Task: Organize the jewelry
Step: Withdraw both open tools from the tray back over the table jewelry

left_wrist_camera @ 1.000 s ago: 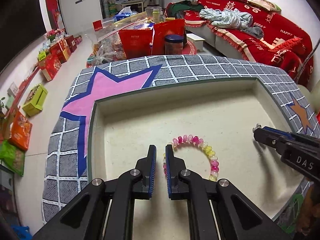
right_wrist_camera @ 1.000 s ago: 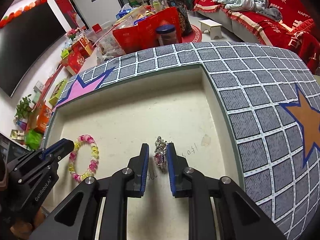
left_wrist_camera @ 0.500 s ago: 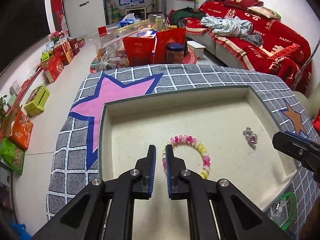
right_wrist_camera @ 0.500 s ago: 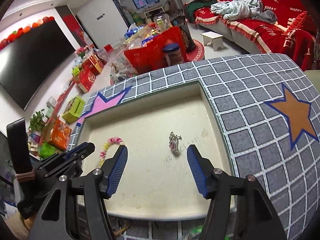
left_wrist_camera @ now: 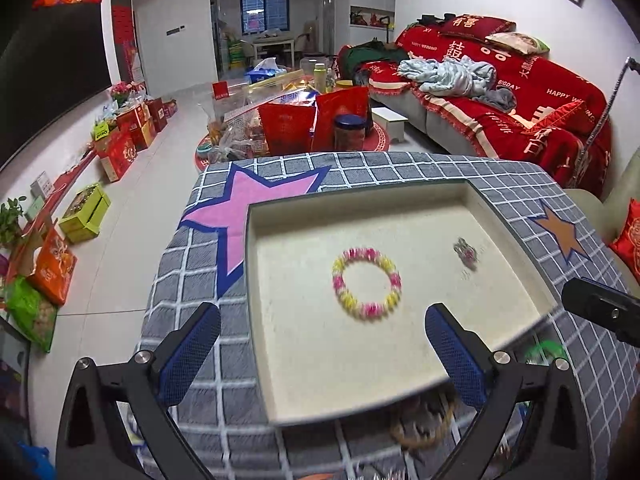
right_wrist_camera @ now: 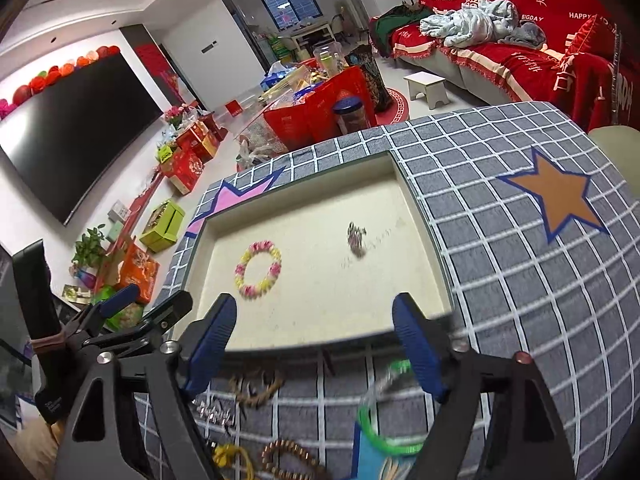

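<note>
A pink-and-yellow bead bracelet lies flat in the beige tray, left of middle. A small silver-and-pink charm piece lies to its right in the same tray. My left gripper hovers above the tray's near edge, its jaws opening wide and holding nothing. My right gripper hangs over the tray's front rim, its jaws also opening, with nothing between them. Each gripper shows in the other's view: the left gripper at the lower left, the right gripper at the right edge.
The tray sits on a grey chequered cloth with star patches. Loose jewelry lies on the cloth in front of the tray: a green bangle, a brown bead bracelet and a string of wooden beads. Boxes line the floor beyond.
Both grippers were shut, left on the bracelet and right on the charm. Both have let go, opened wide and drawn back and up from the tray.
</note>
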Available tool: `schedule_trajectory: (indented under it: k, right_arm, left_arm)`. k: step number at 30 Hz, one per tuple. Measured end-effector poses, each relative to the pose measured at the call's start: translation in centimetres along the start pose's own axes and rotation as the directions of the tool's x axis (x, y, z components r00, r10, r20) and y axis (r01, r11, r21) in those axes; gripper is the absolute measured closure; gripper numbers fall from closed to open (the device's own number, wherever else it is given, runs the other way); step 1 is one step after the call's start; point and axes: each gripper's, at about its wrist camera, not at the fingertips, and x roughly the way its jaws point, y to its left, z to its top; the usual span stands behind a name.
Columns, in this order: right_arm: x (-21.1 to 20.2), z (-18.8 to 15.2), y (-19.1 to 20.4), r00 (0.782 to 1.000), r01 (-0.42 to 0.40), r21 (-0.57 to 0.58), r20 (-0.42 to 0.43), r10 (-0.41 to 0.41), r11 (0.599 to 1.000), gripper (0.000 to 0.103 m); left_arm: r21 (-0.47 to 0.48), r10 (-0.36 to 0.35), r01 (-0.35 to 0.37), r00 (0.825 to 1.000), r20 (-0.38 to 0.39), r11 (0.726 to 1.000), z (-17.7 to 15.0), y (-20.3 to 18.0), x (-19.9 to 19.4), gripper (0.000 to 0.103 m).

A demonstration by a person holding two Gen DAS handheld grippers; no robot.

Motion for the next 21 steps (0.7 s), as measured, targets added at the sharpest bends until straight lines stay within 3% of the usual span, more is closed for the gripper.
schedule_trajectory:
  k: [2, 4, 12, 16, 21]
  right_arm:
    - [-0.5, -0.7, 0.0, 1.000, 0.002, 0.004, -0.005, -0.002, 1.000, 0.019]
    - [-1.0, -1.6, -0.1, 1.000, 0.005, 0.008, -0.014, -0.005, 1.000, 0.009]
    - [-2.3, -5.5, -0.8, 0.998, 0.013, 0.020, -0.058, -0.012, 1.000, 0.008]
    - [-2.3, -7.3, -1.2, 0.995, 0.051, 0.014, -0.087, -0.050, 0.999, 0.008]
    - [-2.0, -9.4, -1.4, 0.988, 0.088, -0.003, -0.130, -0.088, 0.996, 0.008]
  left_arm:
    - [0.000, -0.003, 0.003, 1.000, 0.000, 1.000, -1.0, 0.2, -1.1, 0.000]
    - [0.000, -0.013, 0.013, 1.000, -0.002, 1.000, -2.4, 0.4, -2.3, 0.000]
    - [0.001, -0.040, 0.040, 0.998, -0.043, 0.999, -8.0, 1.5, -5.2, 0.000]
    - [-0.044, -0.051, 0.048, 0.995, -0.083, 0.998, -10.9, 2.1, -5.9, 0.000]
    - [-0.032, -0.031, 0.028, 0.994, -0.105, 0.999, -13.3, 2.0, -6.2, 0.000]
